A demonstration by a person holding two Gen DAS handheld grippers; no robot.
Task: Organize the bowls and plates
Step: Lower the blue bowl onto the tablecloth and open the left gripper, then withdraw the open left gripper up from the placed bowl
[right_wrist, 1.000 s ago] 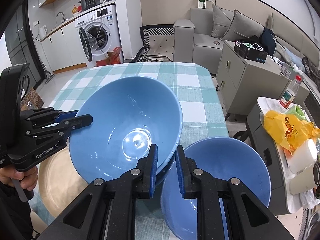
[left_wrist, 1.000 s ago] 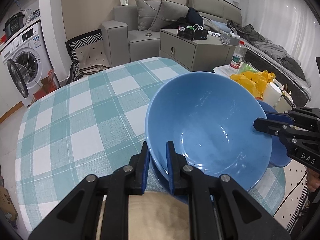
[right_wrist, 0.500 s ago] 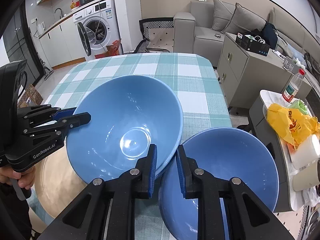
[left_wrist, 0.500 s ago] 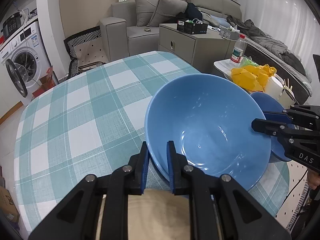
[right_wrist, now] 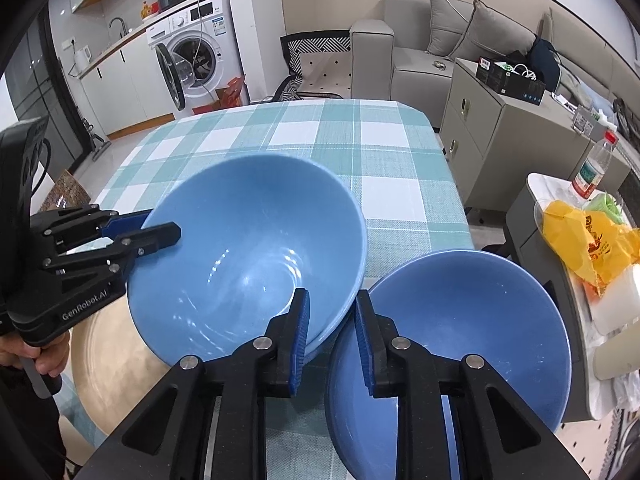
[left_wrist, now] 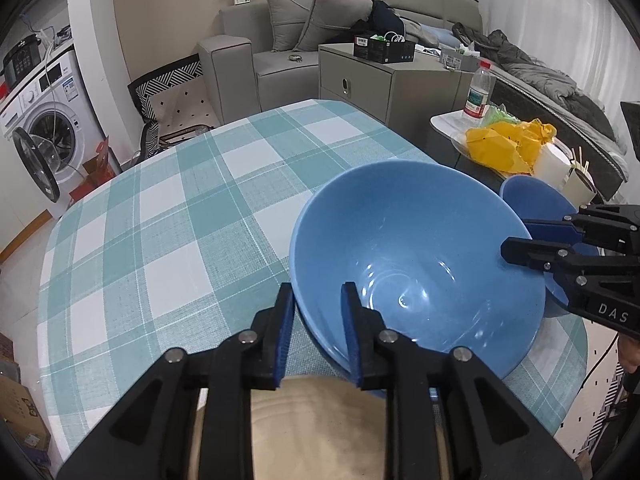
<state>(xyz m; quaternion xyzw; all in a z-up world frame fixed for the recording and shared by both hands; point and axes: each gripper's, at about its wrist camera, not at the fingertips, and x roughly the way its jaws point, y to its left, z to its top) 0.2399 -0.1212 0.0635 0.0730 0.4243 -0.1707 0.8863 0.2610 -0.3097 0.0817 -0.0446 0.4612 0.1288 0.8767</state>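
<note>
A large blue bowl (left_wrist: pixel 416 264) (right_wrist: pixel 248 256) sits on the checked tablecloth (left_wrist: pixel 160 240), and a second blue rim shows just beneath it. My left gripper (left_wrist: pixel 317 308) (right_wrist: pixel 160 226) straddles its near-left rim. Its jaws are opening, with the rim between them and a gap at the pads. My right gripper (right_wrist: pixel 331 304) (left_wrist: pixel 516 236) straddles the opposite rim and is opening too, pads just off the wall. Another blue bowl (right_wrist: pixel 472 340) (left_wrist: pixel 532 200) stands to the right. A beige plate (left_wrist: pixel 320 420) (right_wrist: pixel 112 360) lies partly under the large bowl.
A low side table (right_wrist: pixel 532 240) with a yellow bag (right_wrist: pixel 592 244) and a water bottle (right_wrist: pixel 592 168) stands right of the table edge. A grey cabinet (right_wrist: pixel 500 136), a sofa and a washing machine (right_wrist: pixel 196 56) stand beyond. A hand (right_wrist: pixel 40 364) grips the left tool.
Both grippers' jaws have spread wider around the large bowl's rim. The bowl has settled slightly lower in both views; neither hand has shifted much.
</note>
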